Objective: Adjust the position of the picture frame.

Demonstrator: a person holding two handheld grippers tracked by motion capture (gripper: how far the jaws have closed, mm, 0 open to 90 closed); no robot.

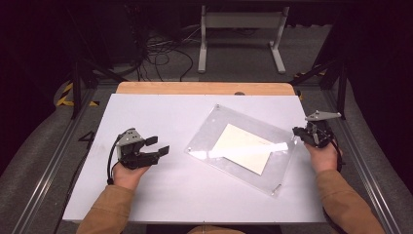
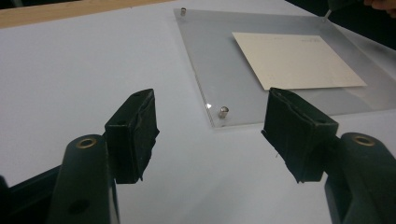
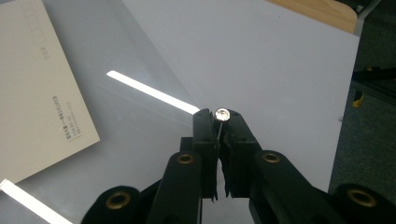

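A clear plastic frame (image 1: 243, 146) with a cream card (image 1: 246, 147) inside was laid flat on a white table (image 1: 160, 195), turned at an angle. The right gripper (image 1: 298, 132) was seen at the frame's right corner, its jaws pressed nearly together on a small silver stud (image 3: 222, 114) at that corner; the stud was pinched between the fingertips (image 3: 204, 126), as shown close up in the right gripper view. The left gripper (image 1: 160, 146) was held left of the frame, apart from it, its jaws spread wide with nothing between them. In the left gripper view, the frame's near corner and another stud (image 2: 223, 111) were seen beyond the open fingers (image 2: 135, 130), untouched.
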